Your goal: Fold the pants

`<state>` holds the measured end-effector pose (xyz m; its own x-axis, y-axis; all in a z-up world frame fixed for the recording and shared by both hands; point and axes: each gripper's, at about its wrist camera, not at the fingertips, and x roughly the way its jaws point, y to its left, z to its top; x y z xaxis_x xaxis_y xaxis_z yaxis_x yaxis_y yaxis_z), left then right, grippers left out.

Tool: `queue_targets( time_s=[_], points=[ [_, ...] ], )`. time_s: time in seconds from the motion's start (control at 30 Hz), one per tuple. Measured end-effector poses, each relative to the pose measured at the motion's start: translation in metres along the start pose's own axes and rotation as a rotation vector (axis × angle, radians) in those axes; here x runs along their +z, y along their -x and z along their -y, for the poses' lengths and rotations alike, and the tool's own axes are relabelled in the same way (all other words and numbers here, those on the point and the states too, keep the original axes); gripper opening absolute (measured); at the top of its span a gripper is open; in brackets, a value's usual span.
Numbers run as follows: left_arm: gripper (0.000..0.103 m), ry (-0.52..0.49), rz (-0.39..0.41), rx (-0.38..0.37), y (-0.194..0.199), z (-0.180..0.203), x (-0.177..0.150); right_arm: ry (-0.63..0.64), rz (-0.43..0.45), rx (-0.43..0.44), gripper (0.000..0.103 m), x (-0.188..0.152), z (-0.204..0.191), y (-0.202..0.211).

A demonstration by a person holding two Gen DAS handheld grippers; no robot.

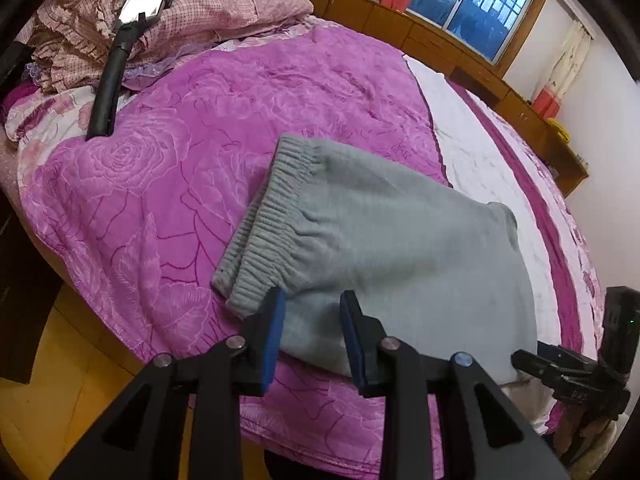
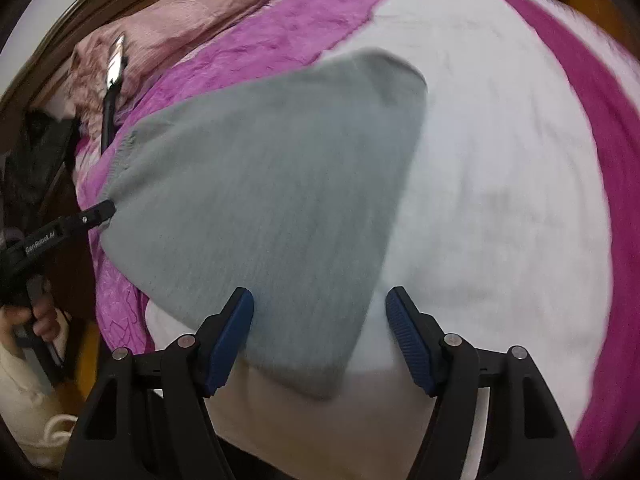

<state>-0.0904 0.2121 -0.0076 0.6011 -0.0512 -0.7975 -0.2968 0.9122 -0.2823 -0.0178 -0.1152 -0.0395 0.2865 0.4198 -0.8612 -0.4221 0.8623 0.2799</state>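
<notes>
Grey pants (image 1: 384, 236) lie folded on the bed, the ribbed waistband (image 1: 272, 216) at the left. My left gripper (image 1: 312, 312) is open, its blue pads either side of the near edge by the waistband, holding nothing. In the right wrist view the pants (image 2: 272, 200) fill the middle. My right gripper (image 2: 320, 320) is open wide over their near right corner and holds nothing. The left gripper also shows in the right wrist view (image 2: 100, 210) at the pants' left edge. The right gripper also shows in the left wrist view (image 1: 532, 360).
The bed has a magenta rose-pattern blanket (image 1: 168, 184) and a white sheet (image 2: 500, 200). Pink pillows (image 1: 208, 4) and a phone on a black stand (image 1: 132, 24) lie at the head. A wooden ledge (image 1: 460, 48) and a window (image 1: 472, 4) are behind. The wooden floor (image 1: 48, 380) is at the lower left.
</notes>
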Motion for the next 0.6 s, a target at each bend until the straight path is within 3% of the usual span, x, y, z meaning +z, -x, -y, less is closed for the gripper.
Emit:
queue_targets(
  time_s=[0.1,0.3,0.47,0.6],
  points=[
    [0.03,-0.002,0.006,0.019,0.012,0.008,0.002,-0.011,-0.004,0.013,0.063,0.004,0.001,0.01],
    [0.037,-0.08,0.037,-0.035,0.03,0.041,0.001,-0.059,0.086,0.02,0.063,0.01,0.012,0.036],
    [0.037,-0.118,-0.035,-0.05,0.004,0.063,-0.007,-0.123,0.068,0.033,0.063,0.015,0.022,0.025],
    [0.037,-0.145,-0.067,-0.016,-0.015,0.067,-0.017,-0.142,0.039,0.042,0.063,0.014,0.022,0.009]
  ],
)
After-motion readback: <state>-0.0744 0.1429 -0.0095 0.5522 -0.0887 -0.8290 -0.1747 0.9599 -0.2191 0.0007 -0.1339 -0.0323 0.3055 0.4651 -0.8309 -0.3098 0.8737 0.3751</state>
